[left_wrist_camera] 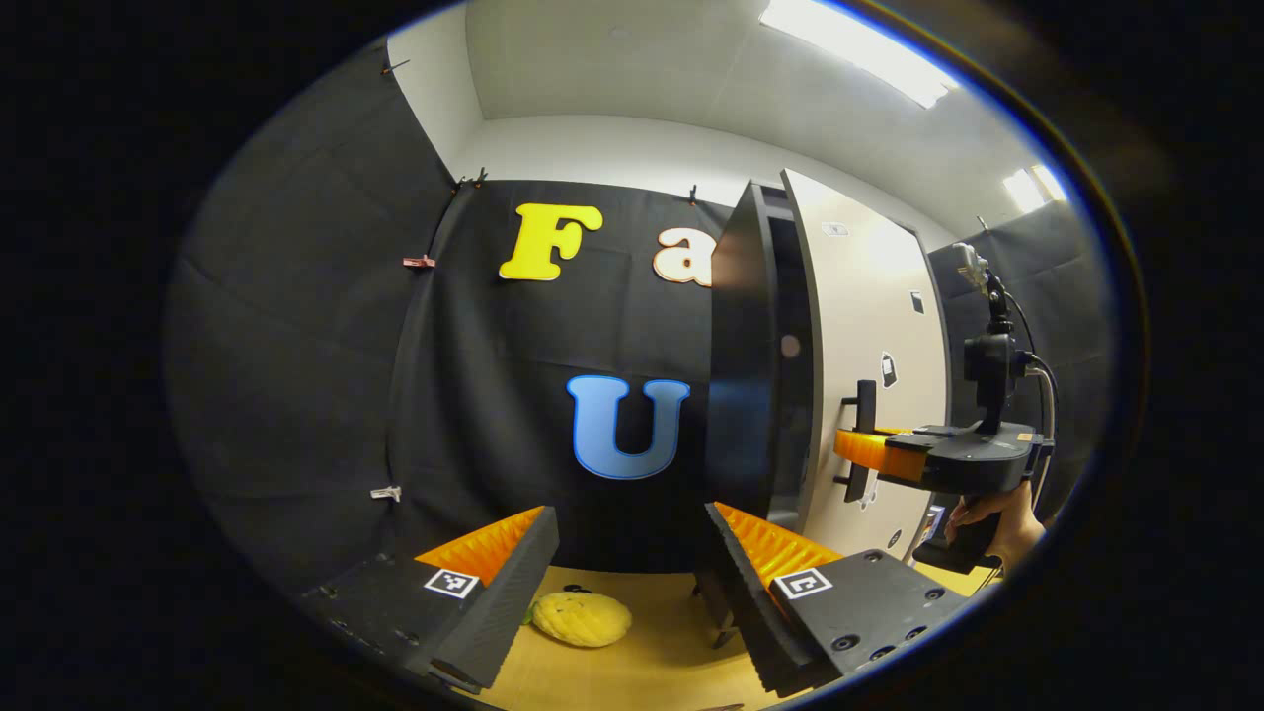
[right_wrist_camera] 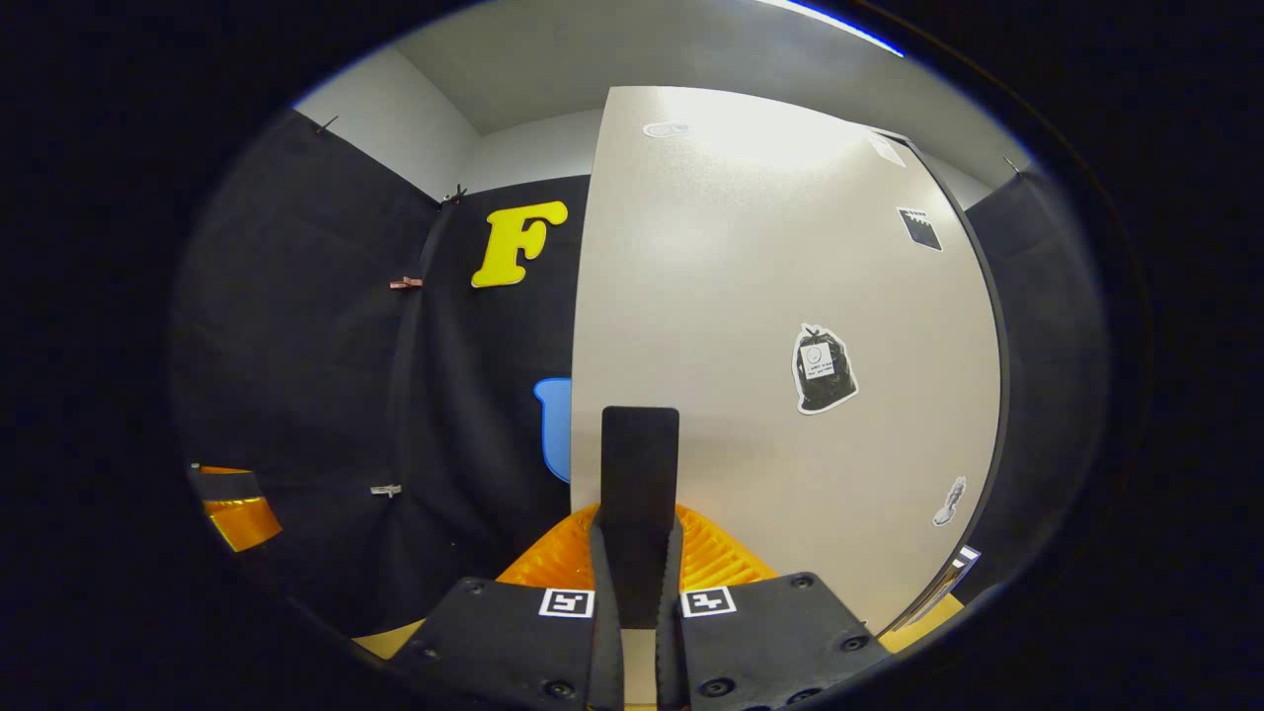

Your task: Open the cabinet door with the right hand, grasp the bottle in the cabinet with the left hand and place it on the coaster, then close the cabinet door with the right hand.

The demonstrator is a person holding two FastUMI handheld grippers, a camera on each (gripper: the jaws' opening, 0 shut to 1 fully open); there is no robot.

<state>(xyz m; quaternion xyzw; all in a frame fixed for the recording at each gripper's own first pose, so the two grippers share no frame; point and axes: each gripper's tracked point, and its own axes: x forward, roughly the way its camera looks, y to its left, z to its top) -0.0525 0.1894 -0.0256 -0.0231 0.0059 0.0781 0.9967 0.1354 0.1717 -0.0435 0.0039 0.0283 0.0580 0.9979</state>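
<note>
The cabinet (left_wrist_camera: 743, 375) is a tall dark box with a beige door (left_wrist_camera: 874, 326) that stands ajar; the gap shows only a dark inside. My right gripper (right_wrist_camera: 637, 523) is shut on the door's black vertical handle (right_wrist_camera: 640, 454). From the left gripper view that same right gripper (left_wrist_camera: 861, 446) clamps the handle (left_wrist_camera: 865, 400) from the right. My left gripper (left_wrist_camera: 629, 513) hangs open, with nothing between its fingers, left of the cabinet and above the table. A yellow pineapple-shaped coaster (left_wrist_camera: 581, 618) lies on the table just below it.
The light wooden table (left_wrist_camera: 681, 642) runs under the cabinet's front. A person's hand (left_wrist_camera: 987, 518) holds the right gripper's grip. Small stickers (right_wrist_camera: 822, 368) dot the door (right_wrist_camera: 770, 296). My left gripper (right_wrist_camera: 232, 509) shows far off to the left.
</note>
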